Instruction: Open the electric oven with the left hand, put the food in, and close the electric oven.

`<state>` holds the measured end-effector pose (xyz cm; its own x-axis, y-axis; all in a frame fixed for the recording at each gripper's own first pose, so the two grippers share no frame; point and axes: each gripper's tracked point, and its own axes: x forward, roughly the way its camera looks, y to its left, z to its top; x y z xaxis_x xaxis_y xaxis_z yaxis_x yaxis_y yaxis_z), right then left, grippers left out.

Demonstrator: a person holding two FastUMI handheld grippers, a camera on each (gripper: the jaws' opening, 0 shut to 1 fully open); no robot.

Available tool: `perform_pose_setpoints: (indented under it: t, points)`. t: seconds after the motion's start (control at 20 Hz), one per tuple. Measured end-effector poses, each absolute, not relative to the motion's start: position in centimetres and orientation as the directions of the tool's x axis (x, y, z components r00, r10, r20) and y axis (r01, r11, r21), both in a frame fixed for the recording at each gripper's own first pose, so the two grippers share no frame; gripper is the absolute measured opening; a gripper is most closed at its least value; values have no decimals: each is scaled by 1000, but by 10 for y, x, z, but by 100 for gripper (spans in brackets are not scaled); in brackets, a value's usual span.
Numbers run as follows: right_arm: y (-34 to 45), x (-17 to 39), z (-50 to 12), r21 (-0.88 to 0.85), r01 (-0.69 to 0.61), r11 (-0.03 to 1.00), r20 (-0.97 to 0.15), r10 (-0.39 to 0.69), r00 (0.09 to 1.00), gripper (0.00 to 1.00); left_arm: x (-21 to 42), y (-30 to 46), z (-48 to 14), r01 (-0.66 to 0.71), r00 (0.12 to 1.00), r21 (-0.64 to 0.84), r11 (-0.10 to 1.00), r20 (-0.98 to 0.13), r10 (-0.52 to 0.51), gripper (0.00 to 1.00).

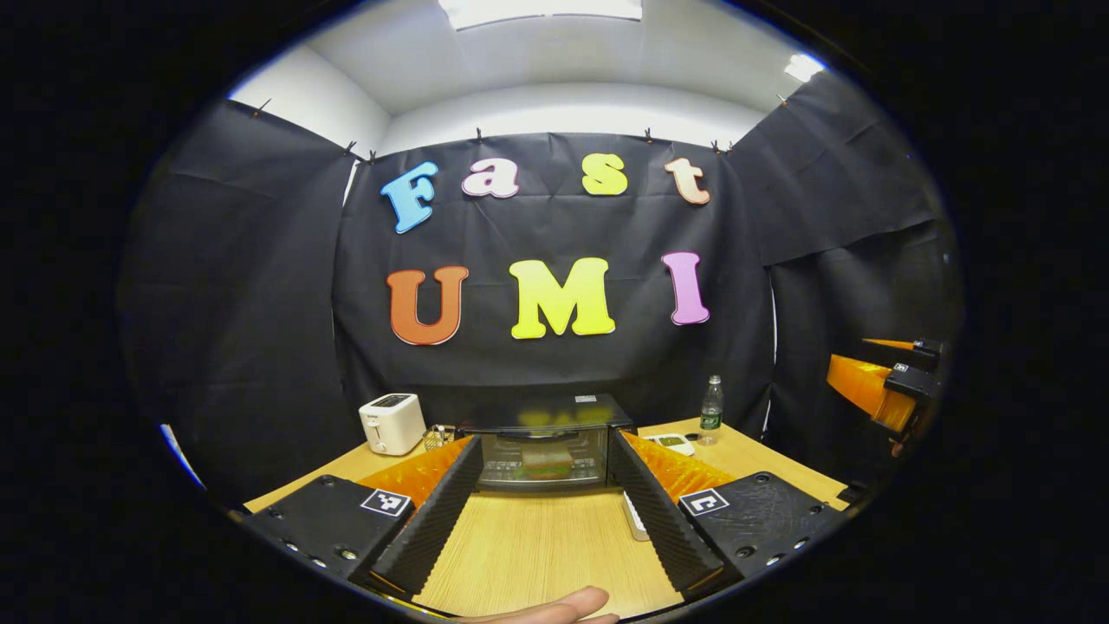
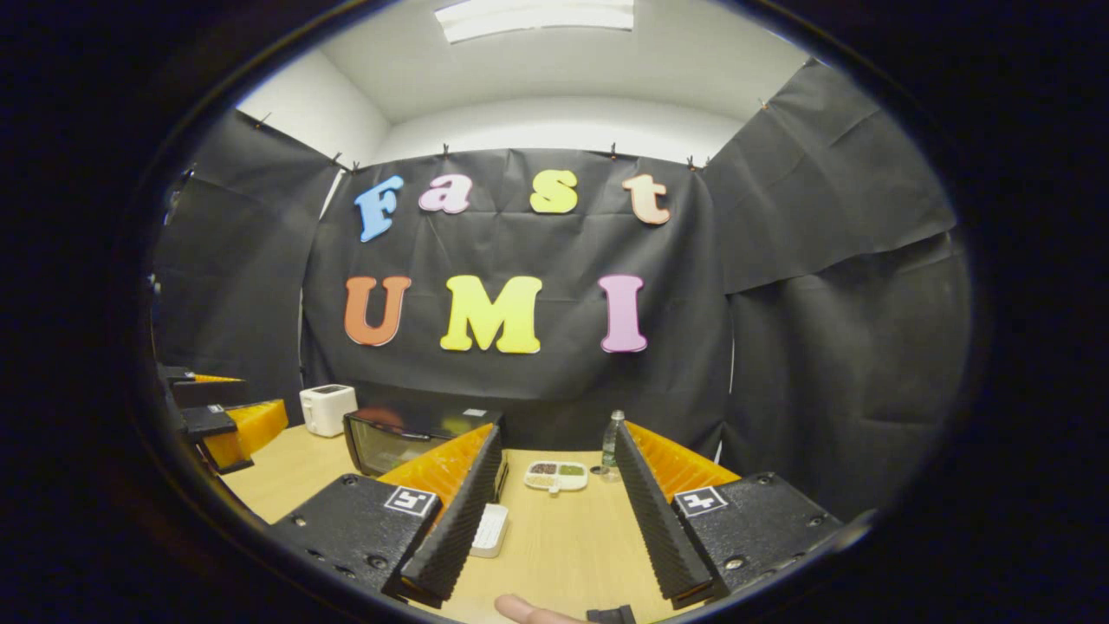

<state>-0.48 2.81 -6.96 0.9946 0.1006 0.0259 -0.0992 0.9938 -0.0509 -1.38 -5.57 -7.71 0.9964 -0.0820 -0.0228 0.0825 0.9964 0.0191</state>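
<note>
boxy glass-fronted oven (image 1: 544,442) on woodgrain table (image 1: 537,546)

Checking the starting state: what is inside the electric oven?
Through the glass door of the electric oven, shut, something brownish and green lies on a rack; what food it is cannot be told through the reflections.

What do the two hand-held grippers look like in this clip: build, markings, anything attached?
Each hand-held gripper, left and right, has two long wedge-shaped fingers with ribbed inner faces, backed by orange ribbed plastic. Each finger mounts on a black textured block with screws and a small square black-and-white marker tag. No cables or sleeves are visible; a bare fingertip shows at the bottom edge.
</note>
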Motion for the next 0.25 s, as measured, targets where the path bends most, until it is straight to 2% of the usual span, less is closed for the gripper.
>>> perform_pose_setpoints:
  t: [0.25]
  points:
    - [34, -9, -72, -42, -103, 994, 23, 104, 994, 85, -17, -47, -80, 67, 997, 2, 998, -29, -67, 96]
